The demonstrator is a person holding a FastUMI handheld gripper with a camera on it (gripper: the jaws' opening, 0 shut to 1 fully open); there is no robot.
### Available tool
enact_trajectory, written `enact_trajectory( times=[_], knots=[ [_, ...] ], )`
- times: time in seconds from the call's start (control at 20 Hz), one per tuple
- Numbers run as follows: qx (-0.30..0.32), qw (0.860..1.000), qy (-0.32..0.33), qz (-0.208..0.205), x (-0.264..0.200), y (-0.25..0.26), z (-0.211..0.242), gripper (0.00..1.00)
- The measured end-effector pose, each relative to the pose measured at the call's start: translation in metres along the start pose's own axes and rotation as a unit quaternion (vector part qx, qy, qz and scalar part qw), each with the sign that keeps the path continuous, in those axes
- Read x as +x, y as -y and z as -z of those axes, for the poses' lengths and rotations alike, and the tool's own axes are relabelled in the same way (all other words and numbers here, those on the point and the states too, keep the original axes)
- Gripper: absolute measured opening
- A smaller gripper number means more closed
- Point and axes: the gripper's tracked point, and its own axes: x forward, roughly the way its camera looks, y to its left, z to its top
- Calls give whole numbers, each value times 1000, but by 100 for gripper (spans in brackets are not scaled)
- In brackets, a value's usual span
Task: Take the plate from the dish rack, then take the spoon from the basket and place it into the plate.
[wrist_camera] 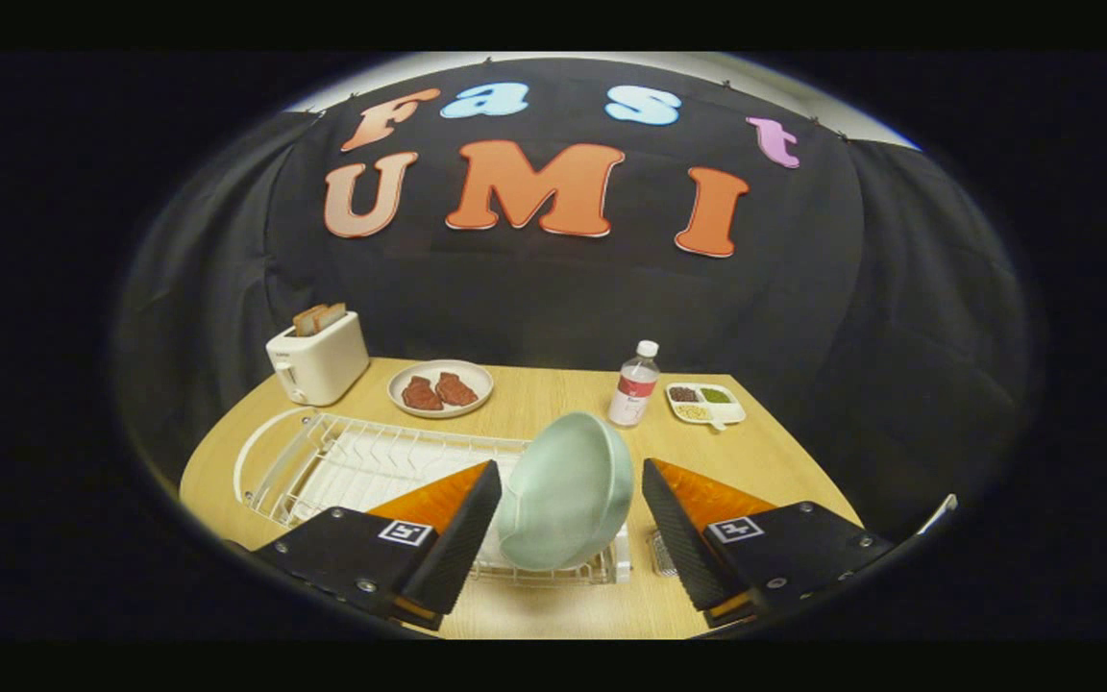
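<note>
A pale green plate [568, 495] stands on edge, tilted, at the right end of a white wire dish rack [342, 466] on the wooden table. My gripper [570, 471] is open, with one finger on each side of the plate. The left finger [462, 533] sits close against the plate's left rim. A small gap separates the right finger [674, 533] from the plate's right rim. A bit of metal mesh [661, 555], possibly the basket, peeks out beside the right finger; the finger hides most of it.
Beyond the rack stand a white toaster [318, 360] with bread slices, a white plate with two pieces of meat [441, 388], a small clear bottle [634, 384] and a divided white dish of seasonings [704, 402]. Bare tabletop [784, 452] lies right of the plate.
</note>
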Motion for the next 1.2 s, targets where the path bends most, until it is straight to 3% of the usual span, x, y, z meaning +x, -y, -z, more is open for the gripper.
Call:
enact_trajectory(
  times=[0.35, 0.5, 0.6, 0.75, 0.95, 1.1, 1.2],
  knots=[
    [-54, 998, -26, 32, 29, 7, 1, 69],
    [-50, 998, -33, 31, 35, 10, 1, 60],
    [-48, 997, -45, 34, 38, 14, 7, 52],
    [-55, 995, -60, 53, 42, 25, 12, 30],
    [-39, 992, -76, 92, 47, 44, 15, 14],
    [-37, 991, -73, 108, 50, 49, 11, 5],
    [-57, 988, -72, 122, 52, 51, 8, 5]
  ],
)
